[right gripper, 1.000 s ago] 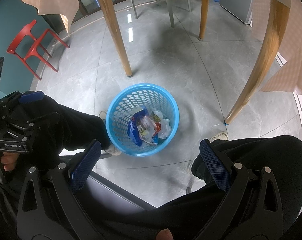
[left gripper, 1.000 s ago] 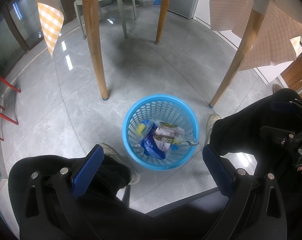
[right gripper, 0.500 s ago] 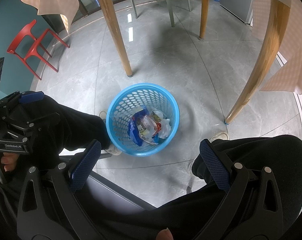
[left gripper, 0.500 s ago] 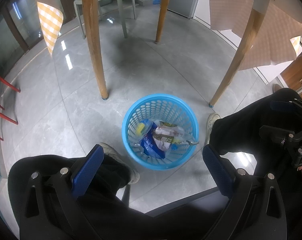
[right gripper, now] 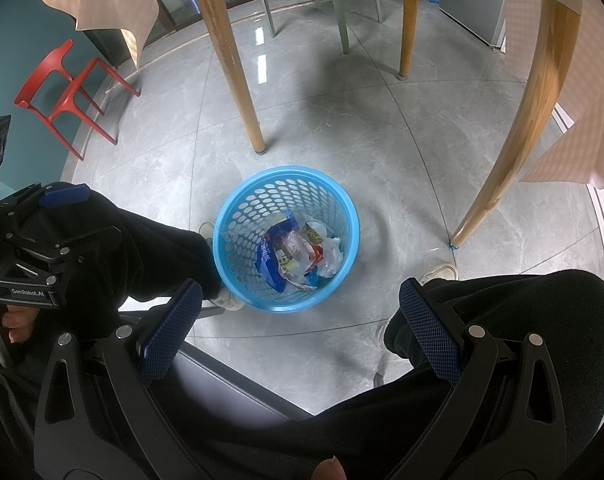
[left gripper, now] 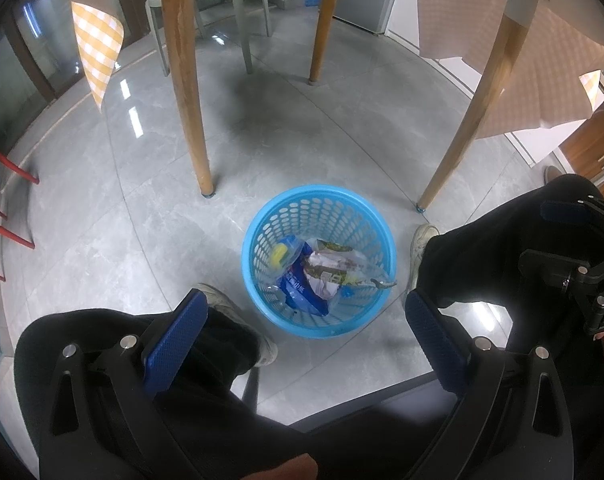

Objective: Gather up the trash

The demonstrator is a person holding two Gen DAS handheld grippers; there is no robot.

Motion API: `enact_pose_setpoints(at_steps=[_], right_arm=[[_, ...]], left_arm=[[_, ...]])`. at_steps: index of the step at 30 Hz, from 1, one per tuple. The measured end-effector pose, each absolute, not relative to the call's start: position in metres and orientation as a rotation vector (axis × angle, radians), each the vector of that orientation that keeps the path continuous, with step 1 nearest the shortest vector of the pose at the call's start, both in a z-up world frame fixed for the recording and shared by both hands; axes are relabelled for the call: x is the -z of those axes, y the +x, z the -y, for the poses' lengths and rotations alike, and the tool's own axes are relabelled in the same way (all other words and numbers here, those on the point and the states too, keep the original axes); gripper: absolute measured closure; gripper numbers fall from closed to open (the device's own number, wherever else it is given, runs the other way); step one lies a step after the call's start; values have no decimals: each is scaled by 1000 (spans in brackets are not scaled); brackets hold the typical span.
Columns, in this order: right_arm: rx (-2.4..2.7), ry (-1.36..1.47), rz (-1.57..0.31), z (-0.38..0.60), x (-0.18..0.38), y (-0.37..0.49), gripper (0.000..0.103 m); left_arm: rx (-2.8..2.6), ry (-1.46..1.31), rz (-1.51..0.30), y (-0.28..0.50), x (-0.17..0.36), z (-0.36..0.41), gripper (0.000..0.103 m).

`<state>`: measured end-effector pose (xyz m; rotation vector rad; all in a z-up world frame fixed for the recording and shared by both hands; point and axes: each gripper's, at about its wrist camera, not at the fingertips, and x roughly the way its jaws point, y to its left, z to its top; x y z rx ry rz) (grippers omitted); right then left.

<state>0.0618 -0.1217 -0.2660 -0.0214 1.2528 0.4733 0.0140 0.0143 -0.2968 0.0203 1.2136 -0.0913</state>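
Left wrist view looks down past the left gripper (left gripper: 306, 336), whose blue-padded fingers (left gripper: 173, 340) stand wide apart with nothing between them, onto a round sky-blue perforated plastic waste basket (left gripper: 330, 204) standing upright on the grey marbled tile floor (left gripper: 121, 220). Inside the basket lies a loose heap of crumpled wrappers and packets (left gripper: 322, 272): a dark blue foil pouch, clear and white plastic film, and a small yellow piece against the left wall. One thin strip of wrapper pokes out over the rim on the right. The right wrist view shows the same basket (right gripper: 241, 216) from the other side, and the right gripper (right gripper: 302, 328) is likewise spread wide and carries nothing.

A seated person's black-trousered legs (left gripper: 482, 256) flank the basket, a pale shoe on either side of it. Slanted light-wood table legs (left gripper: 187, 80) rise behind, with a checked cloth hanging from the tabletop above, and a red metal chair (right gripper: 69, 92) stands well apart.

No loose litter shows on the visible floor, so the collecting looks finished or nearly so. What may remain is judged only: anything lying on the tabletop is out of sight, and the overhanging strip could be tucked in
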Motion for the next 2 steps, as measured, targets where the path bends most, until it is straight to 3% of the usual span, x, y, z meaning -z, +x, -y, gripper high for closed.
enact_pose_setpoints(at_steps=[2], right_arm=[[-473, -21, -1254, 122, 266, 63, 9]], left_arm=[[89, 19, -1215, 14, 297, -15, 6]])
